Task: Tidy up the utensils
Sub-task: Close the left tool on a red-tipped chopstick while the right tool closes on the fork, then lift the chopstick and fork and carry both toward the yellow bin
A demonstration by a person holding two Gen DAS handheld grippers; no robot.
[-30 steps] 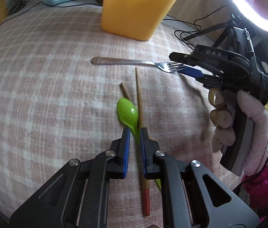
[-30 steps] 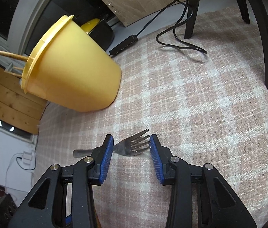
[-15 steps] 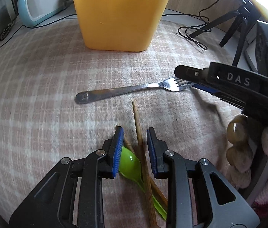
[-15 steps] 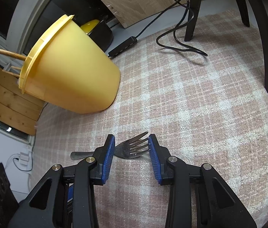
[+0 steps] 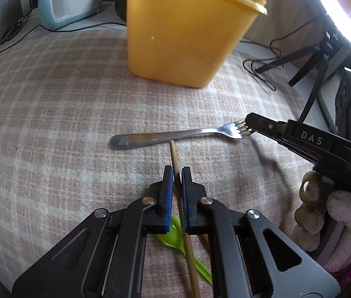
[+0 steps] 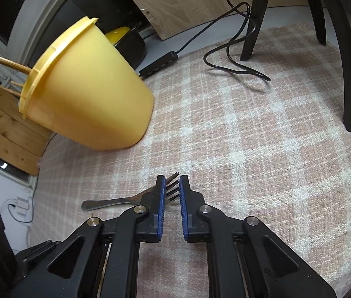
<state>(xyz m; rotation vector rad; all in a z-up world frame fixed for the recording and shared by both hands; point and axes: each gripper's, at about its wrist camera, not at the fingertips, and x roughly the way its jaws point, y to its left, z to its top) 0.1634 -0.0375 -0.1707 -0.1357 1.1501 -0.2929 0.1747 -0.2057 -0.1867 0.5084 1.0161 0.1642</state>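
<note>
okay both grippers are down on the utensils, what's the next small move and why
Probably lift both straight up a little. The left hand-held gripper has just closed on the chopstick, the right hand-held gripper on the fork tines; both utensils lie on the cloth, the yellow container beyond.

The green spoon point(image 5: 175, 238) lies mostly hidden beneath the left tool point(image 5: 177, 173); the chopstick's point(image 5: 175, 159) lower end runs off-frame.
</note>
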